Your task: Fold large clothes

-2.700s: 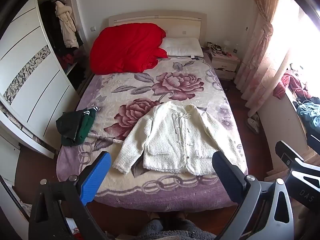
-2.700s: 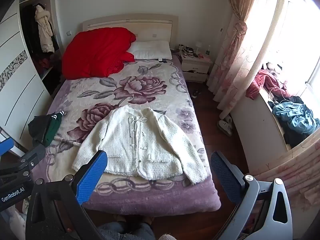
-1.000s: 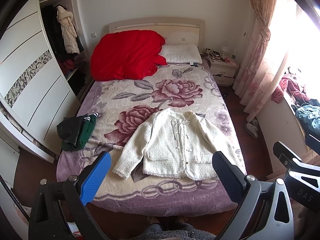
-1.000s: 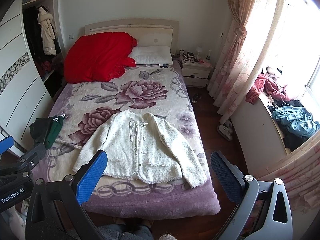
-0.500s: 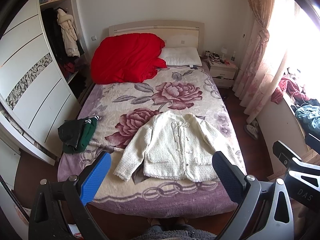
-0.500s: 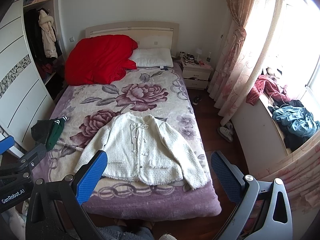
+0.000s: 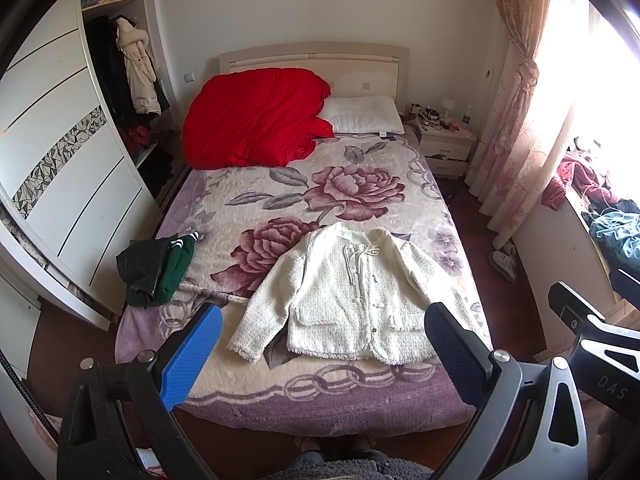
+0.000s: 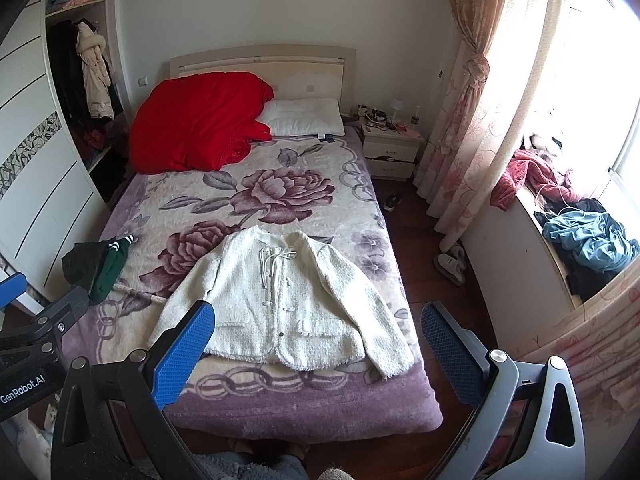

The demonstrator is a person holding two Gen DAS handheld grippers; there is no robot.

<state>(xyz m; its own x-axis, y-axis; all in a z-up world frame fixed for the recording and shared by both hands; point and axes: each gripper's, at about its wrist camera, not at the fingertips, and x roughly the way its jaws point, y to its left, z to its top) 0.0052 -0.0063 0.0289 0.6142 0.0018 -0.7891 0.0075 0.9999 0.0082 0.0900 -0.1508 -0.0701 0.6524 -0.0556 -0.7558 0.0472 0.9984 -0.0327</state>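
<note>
A white knitted cardigan [image 7: 352, 292] lies flat, front up, sleeves spread, near the foot of the bed [image 7: 320, 408]; it also shows in the right wrist view [image 8: 280, 300]. My left gripper [image 7: 320, 344] is open and empty, held high above the foot of the bed, well short of the cardigan. My right gripper [image 8: 316, 340] is open and empty too, at about the same height. The bed has a floral blanket [image 8: 280, 196].
A dark green and black garment pile [image 7: 154, 268] lies at the bed's left edge. A red quilt [image 7: 256, 120] and a pillow [image 7: 364, 120] are at the head. Wardrobe [image 7: 60, 184] left, nightstand [image 7: 444, 144], curtains [image 8: 460, 140] and a clothes-strewn sill [image 8: 580, 236] right.
Both grippers have drawn back and up a little, so the bed and cardigan look slightly smaller and farther. The cardigan has not moved. Both grippers stay open.
</note>
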